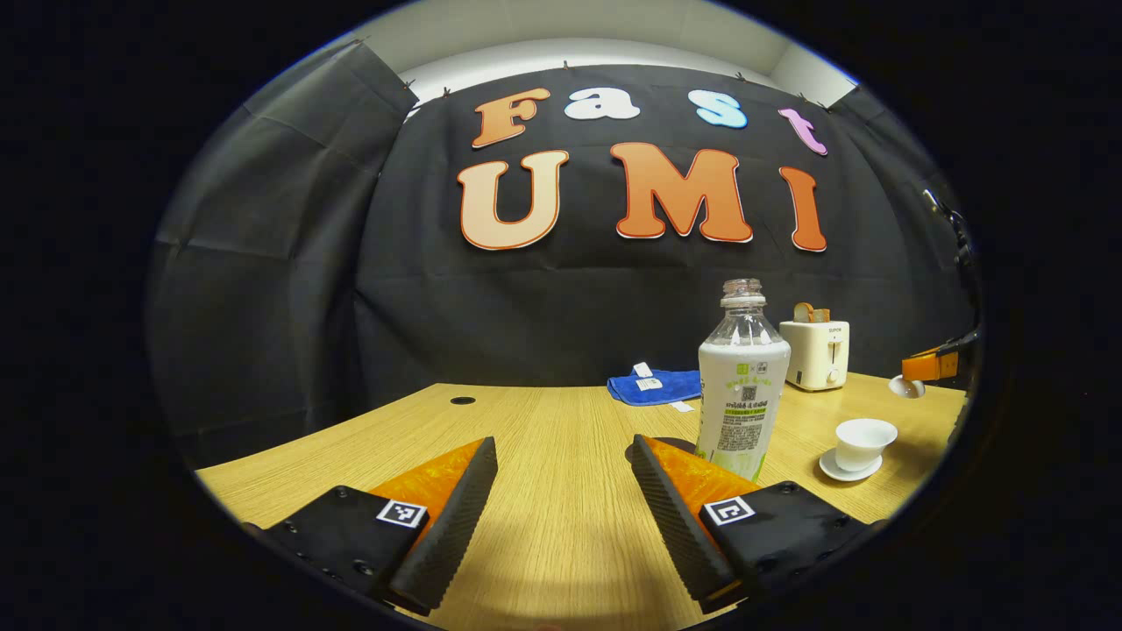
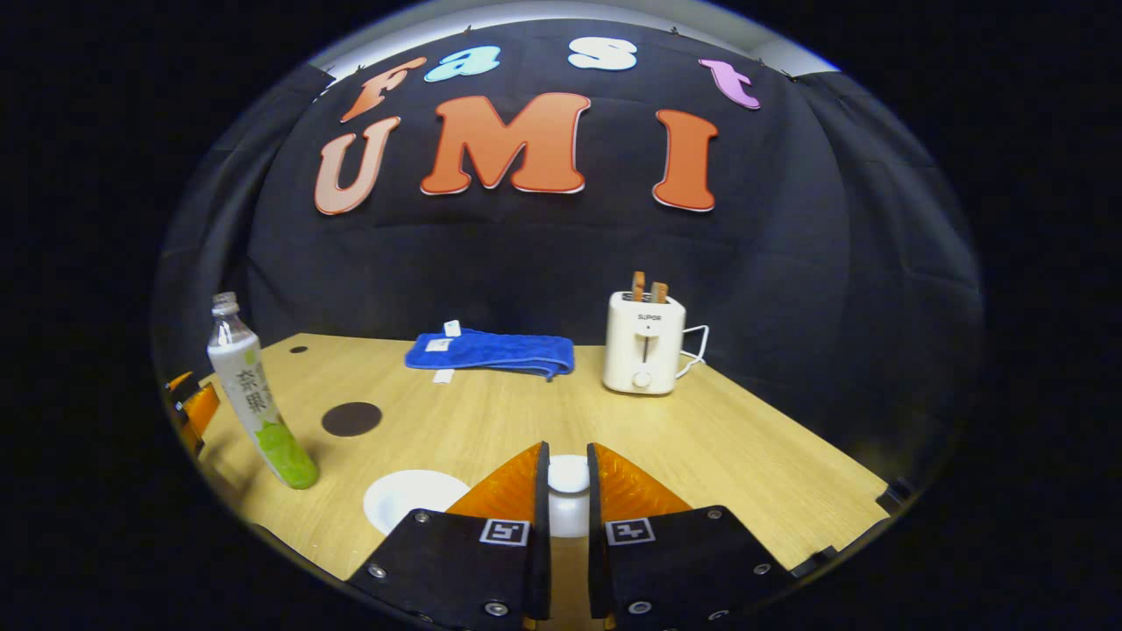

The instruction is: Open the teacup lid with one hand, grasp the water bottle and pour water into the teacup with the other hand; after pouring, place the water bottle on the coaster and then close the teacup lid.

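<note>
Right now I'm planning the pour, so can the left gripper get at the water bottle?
Probably yes. The left gripper is open, and the water bottle stands upright just ahead by its right finger, with bare table between.

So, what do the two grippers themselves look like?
The left gripper and the right gripper look alike: two wedge-shaped fingers with ribbed inner pads, each mounted on a black plate with small screws and a square black-and-white marker tag.

I saw a blue cloth (image 2: 491, 352), a cream toaster (image 2: 644, 343), a white cup (image 1: 864, 443), and a dark brown coaster (image 2: 351, 419) on my pale wood-grain table (image 2: 745, 456).
</note>
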Tool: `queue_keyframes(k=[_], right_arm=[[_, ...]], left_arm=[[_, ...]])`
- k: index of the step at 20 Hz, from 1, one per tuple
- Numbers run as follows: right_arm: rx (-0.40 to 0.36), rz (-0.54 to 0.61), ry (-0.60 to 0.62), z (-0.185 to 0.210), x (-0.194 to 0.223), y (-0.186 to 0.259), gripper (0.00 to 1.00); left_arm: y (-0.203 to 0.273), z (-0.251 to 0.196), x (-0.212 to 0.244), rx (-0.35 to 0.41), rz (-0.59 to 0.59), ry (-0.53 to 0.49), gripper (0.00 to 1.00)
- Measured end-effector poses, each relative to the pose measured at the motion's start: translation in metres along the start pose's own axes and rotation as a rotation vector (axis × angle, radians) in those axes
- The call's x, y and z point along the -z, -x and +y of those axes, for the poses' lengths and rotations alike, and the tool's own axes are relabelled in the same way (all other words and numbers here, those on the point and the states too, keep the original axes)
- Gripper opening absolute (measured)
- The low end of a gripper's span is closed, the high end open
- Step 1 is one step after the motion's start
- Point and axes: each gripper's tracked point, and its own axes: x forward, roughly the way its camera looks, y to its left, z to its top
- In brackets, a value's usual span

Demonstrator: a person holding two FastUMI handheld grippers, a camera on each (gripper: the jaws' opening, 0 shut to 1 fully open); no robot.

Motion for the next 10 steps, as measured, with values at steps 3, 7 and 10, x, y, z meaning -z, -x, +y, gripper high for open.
queue_keyframes(k=[3, 7, 10], right_arm=[[0.023, 0.022, -0.022, -0.015, 0.017, -0.004, 0.17], [0.045, 0.026, -0.066, -0.028, 0.033, -0.009, 0.17], [0.049, 0.033, -0.078, -0.033, 0.040, -0.008, 0.17]], left_arm=[[0.001, 0.000, 0.000, 0.000, 0.000, 0.000, 0.99], [0.001, -0.004, 0.000, 0.021, -0.001, 0.001, 0.96], [0.002, -0.008, -0.001, 0.040, -0.002, 0.001, 0.99]])
